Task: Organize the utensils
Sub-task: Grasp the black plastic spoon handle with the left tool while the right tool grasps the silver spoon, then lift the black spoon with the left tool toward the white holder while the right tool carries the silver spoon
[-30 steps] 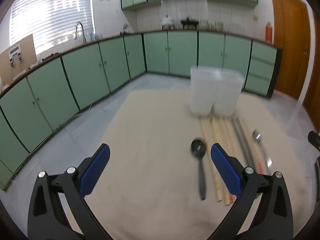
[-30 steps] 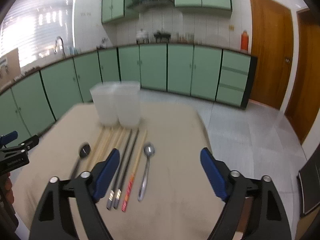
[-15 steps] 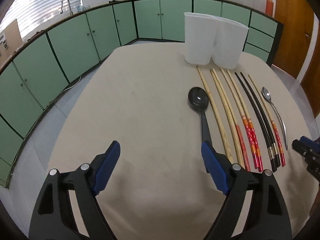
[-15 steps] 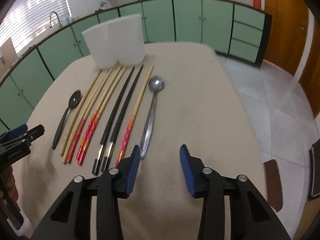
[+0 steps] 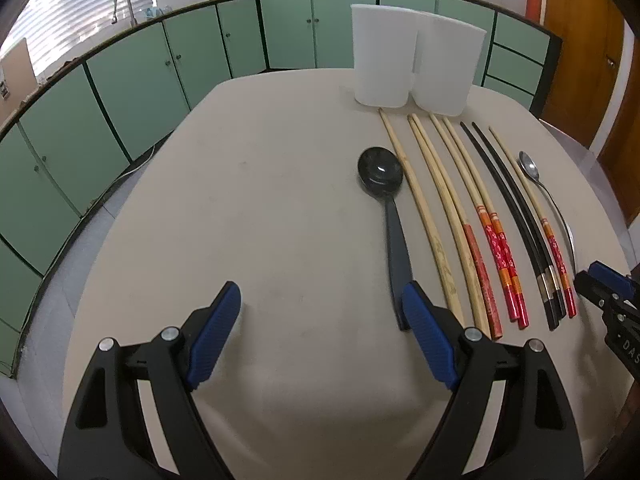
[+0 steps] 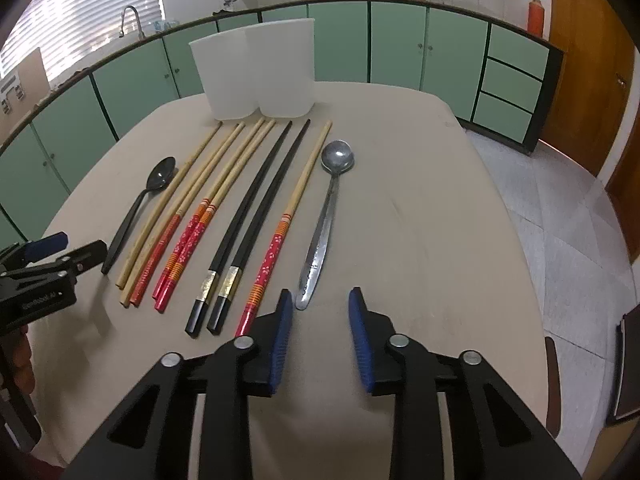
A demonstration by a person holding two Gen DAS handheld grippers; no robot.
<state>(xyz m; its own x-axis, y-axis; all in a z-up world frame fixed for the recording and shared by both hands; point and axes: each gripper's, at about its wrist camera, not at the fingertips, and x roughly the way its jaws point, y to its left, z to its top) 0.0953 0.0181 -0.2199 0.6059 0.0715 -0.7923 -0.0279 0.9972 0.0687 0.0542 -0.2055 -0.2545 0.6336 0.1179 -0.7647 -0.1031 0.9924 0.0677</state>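
Note:
On the beige table [image 5: 240, 200] lie a black spoon [image 5: 380, 172], several chopsticks [image 5: 472, 200] in bamboo, red-ended and black, and a steel spoon [image 5: 530, 168], all side by side. Two white containers [image 5: 416, 60] stand upright behind them. My left gripper [image 5: 320, 296] is open and low over the table, with the black spoon's handle end beside its right finger. My right gripper [image 6: 320, 294] is closing. The steel spoon's [image 6: 338, 156] handle tip lies at the mouth of its jaws by the left finger, and the pads do not touch it.
Green cabinets [image 6: 400, 48] run around the room behind the table. Tiled floor [image 6: 560, 200] lies past the table's right edge, with a dark chair part [image 6: 630, 360] there. In the right wrist view the left gripper [image 6: 60, 248] is at the left, near the black spoon [image 6: 160, 174].
Both grippers have come down and tipped toward the table, so the utensils now fill the views. The right jaws have narrowed a lot. The left jaws have narrowed slightly.

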